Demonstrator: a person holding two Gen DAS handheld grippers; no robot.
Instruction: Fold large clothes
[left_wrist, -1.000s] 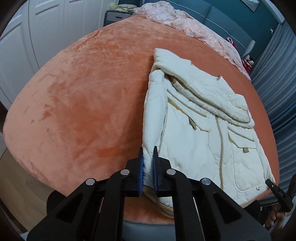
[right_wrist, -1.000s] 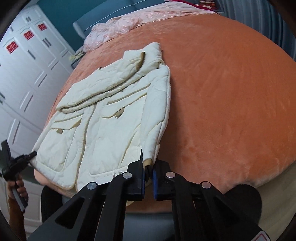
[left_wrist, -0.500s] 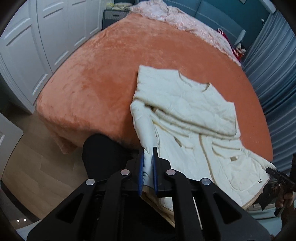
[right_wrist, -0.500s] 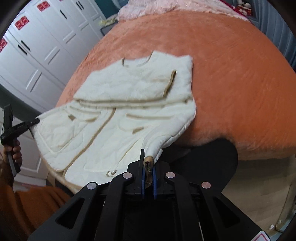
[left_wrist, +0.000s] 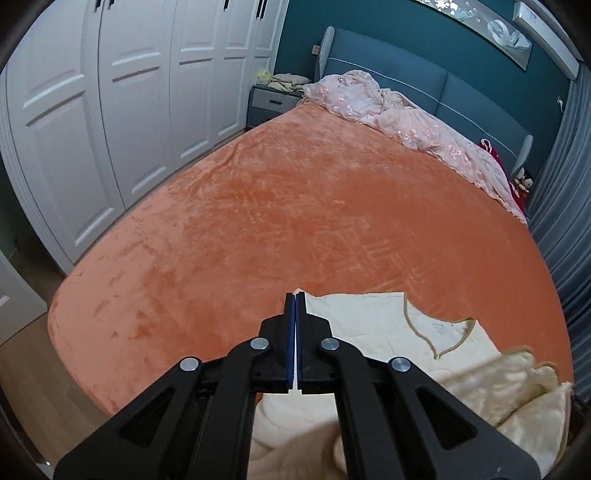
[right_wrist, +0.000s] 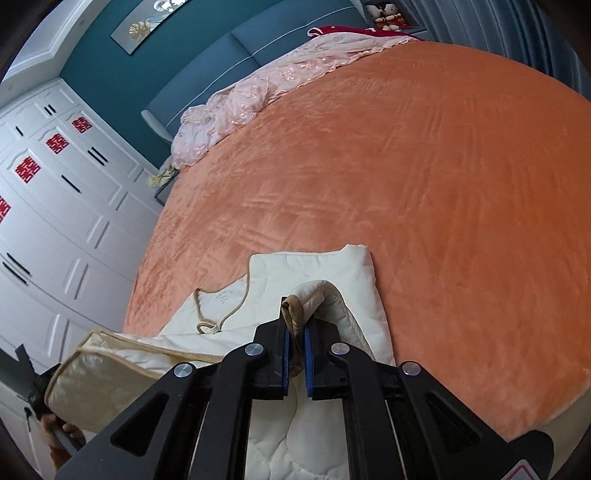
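Note:
A cream quilted jacket (left_wrist: 373, 325) with tan trim hangs from both grippers over the near edge of the orange bed (left_wrist: 277, 221); its collar end rests on the bed. My left gripper (left_wrist: 294, 295) is shut on a thin edge of the jacket. My right gripper (right_wrist: 295, 325) is shut on a tan-trimmed cuff or hem of the jacket (right_wrist: 314, 269). The lower part of the jacket droops below both grippers, and part of it is blurred.
A pink bedspread (left_wrist: 388, 114) is bunched along the blue headboard (left_wrist: 461, 96). White wardrobes (left_wrist: 110, 110) line the left side, with a nightstand (left_wrist: 273, 99) beside the bed. Grey curtains (left_wrist: 569, 221) hang on the right. The left gripper's handle shows in the right wrist view (right_wrist: 33, 387).
Both grippers have lifted and swung the jacket up and toward the bed. The cameras now look across the bed at the headboard, and the jacket's collar end has come forward onto the near part.

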